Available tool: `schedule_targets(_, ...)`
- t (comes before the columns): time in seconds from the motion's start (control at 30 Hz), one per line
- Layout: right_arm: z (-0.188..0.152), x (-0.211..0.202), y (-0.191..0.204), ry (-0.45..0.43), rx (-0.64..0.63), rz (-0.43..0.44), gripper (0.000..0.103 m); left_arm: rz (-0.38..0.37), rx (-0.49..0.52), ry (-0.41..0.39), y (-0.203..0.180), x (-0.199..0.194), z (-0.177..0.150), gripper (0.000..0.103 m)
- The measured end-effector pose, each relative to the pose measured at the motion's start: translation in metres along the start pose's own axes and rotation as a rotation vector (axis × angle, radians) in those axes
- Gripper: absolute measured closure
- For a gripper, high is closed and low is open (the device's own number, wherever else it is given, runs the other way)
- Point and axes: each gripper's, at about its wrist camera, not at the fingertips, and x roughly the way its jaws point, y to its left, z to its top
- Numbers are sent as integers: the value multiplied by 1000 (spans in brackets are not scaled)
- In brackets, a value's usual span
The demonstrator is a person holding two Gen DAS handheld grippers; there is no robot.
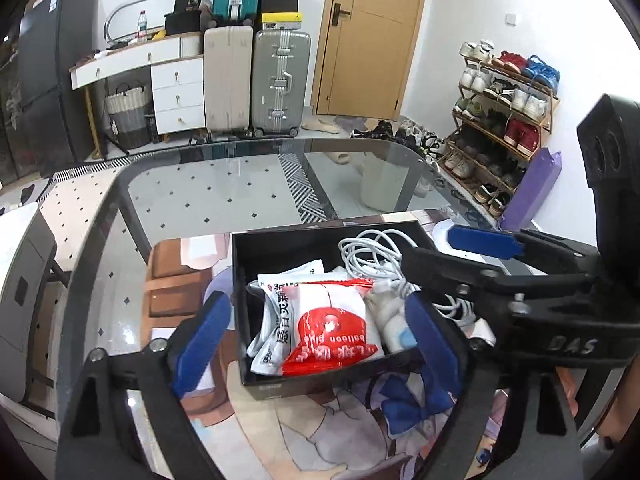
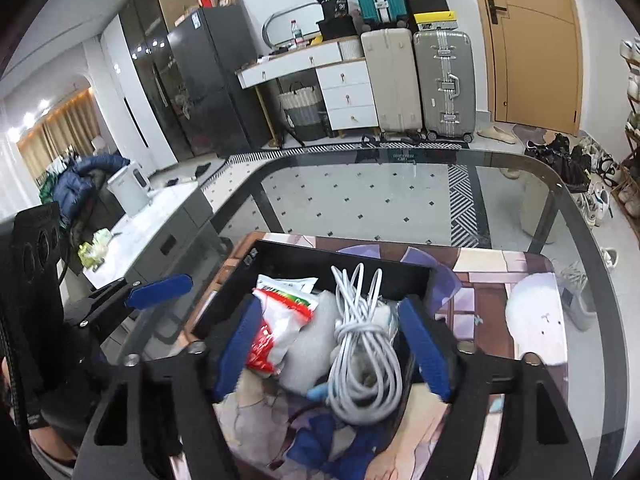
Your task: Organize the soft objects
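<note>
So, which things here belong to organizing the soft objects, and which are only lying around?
Belong to the job:
- black box
- red and white packet
- white cable bundle
- left gripper, open
- right gripper, open

Just lying about:
- printed mat
- glass table
- suitcases
- shoe rack

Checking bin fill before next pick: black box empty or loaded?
Loaded. The black box holds a red-and-white packet, other white packets and a coiled white cable.
</note>
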Motion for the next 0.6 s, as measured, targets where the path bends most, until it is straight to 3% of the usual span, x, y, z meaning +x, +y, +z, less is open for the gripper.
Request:
schedule_targets(0.17, -8, -36, 9, -67, -9, -35, 17, 21, 9, -62, 0, -28, -5, 9)
schedule_targets(0.4, -32, -93, 24, -154, 0, -52, 12, 44, 16, -170, -11, -71, -22, 3)
schedule_targets(0.6, -71, -148, 47, -270, 12, -74, 5, 23, -44, -267, -22, -120, -58, 3)
